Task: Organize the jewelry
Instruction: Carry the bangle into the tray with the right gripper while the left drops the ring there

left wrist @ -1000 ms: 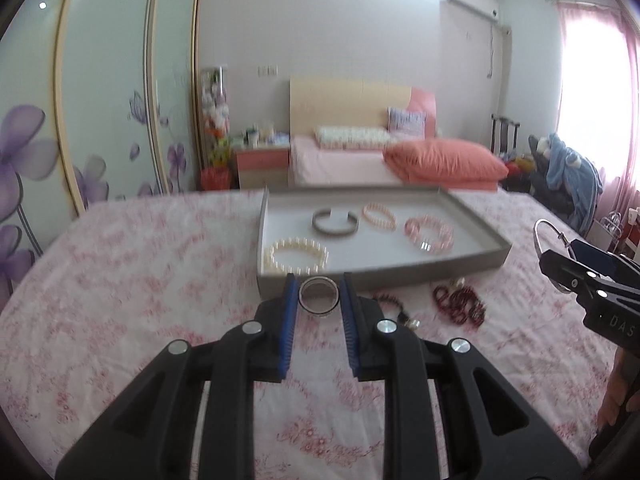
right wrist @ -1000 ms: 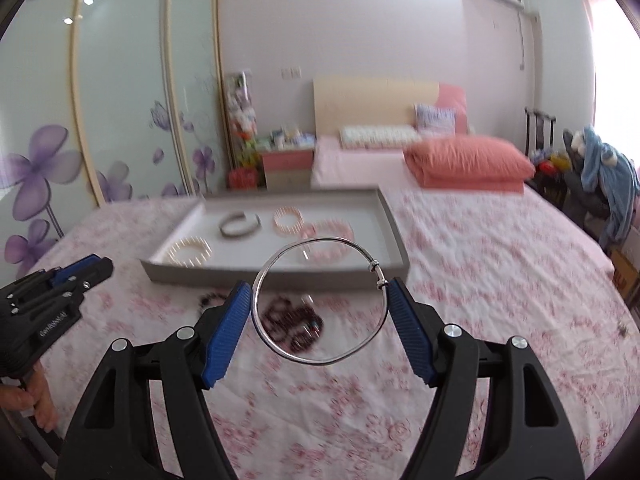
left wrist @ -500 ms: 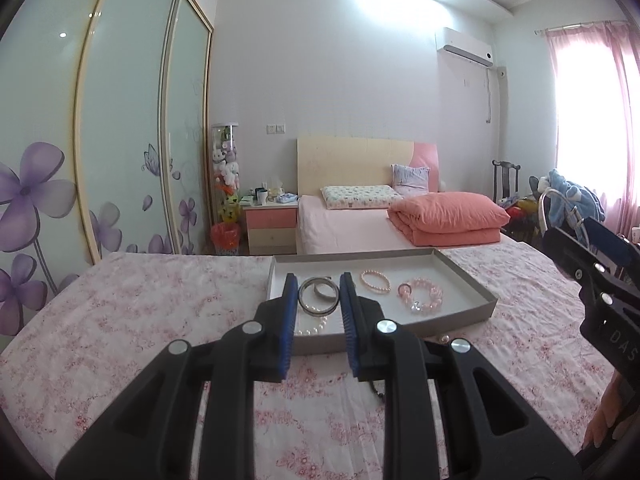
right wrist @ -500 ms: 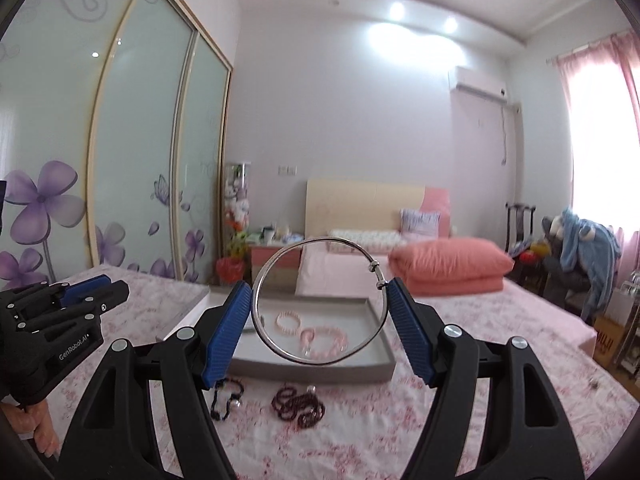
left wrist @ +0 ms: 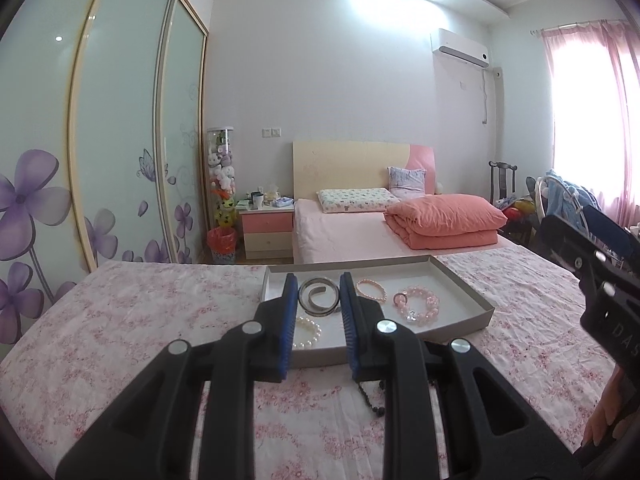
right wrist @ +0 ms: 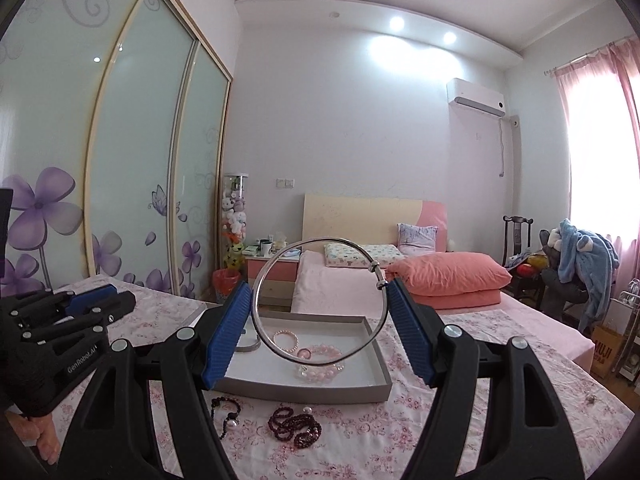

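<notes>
I face a white back wall with a split air conditioner mounted high on it and recessed ceiling lights glowing above. To my left runs a sliding wardrobe with frosted panels printed with purple flowers. A bed with a pale wood headboard carries a folded coral quilt and pillows. Beside it stands a pink nightstand, then a tall clear tube of plush toys. On my right, pink curtains filter bright daylight behind a dark wooden chair.
</notes>
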{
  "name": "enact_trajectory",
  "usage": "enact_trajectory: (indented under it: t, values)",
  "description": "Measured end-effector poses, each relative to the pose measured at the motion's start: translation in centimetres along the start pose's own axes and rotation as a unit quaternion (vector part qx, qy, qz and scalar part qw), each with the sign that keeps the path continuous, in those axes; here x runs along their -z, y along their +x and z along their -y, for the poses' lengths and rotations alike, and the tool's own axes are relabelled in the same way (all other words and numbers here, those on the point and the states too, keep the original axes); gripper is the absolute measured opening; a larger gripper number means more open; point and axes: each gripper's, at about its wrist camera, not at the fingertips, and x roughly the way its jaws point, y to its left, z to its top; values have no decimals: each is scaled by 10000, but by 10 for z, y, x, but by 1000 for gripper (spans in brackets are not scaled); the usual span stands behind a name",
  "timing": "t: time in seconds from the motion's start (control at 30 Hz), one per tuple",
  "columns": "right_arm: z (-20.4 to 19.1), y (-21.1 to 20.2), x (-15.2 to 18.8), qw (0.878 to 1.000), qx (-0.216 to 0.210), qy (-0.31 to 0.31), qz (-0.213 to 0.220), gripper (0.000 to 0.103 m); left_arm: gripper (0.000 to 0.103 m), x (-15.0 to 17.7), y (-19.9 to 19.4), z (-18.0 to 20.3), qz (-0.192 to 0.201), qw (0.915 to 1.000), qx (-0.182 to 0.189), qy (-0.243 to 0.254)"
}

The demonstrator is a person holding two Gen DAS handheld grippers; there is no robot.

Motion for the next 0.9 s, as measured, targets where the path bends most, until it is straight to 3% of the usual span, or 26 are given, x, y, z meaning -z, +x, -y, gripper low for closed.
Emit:
enact_trajectory:
  t: [0.23,0.6,0.9]
  values:
    - [8,46,-3,9995,-11,176,-245,70,22,-13,44,0,-219,9997,49,-20]
    - [9,142,38,9882,-85,217,-1511,70,22,2,158,-7,-1232,9922,63,-161]
    - [6,195,51,9715,-223,397,-2325,70,22,7,221,-4,-1747,9842,184,-237]
